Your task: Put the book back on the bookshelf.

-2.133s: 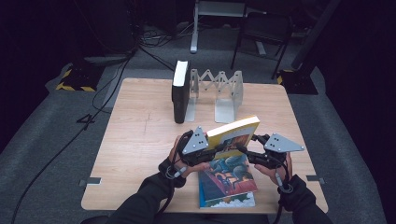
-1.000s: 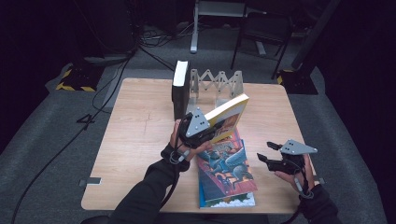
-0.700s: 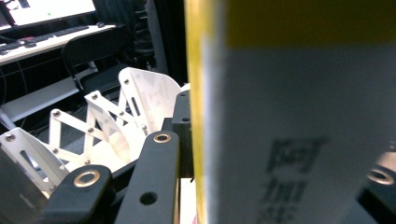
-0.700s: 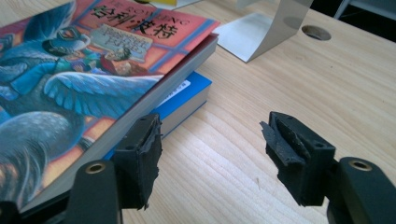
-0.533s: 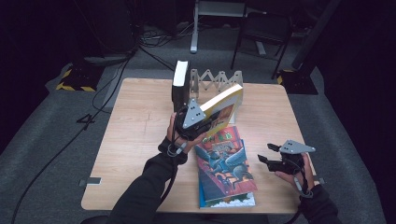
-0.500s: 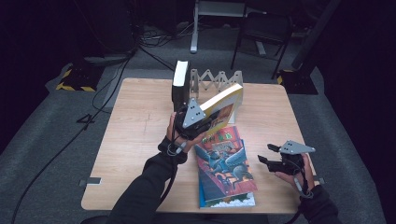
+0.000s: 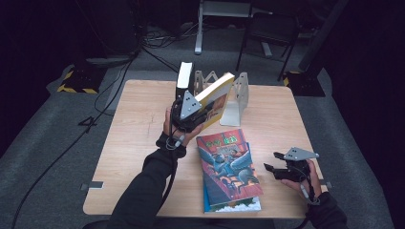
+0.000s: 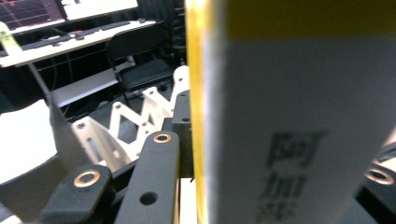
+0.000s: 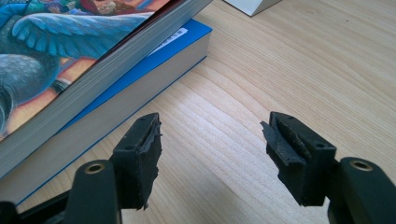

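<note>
The yellow book (image 7: 216, 98) is clamped in the left gripper (image 7: 191, 112); the right gripper (image 7: 282, 171) is held open, empty.

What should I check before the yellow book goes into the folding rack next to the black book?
1. Grip: left tongs shut on the yellow book: ok.
2. Book held clear of the table: ok.
3. Free slot in the rack beside the black book: ok.
4. Book upright for the slot: not ok, it is tilted.
5. Right tongs open, holding nothing, beside the stacked books: ok.
</note>
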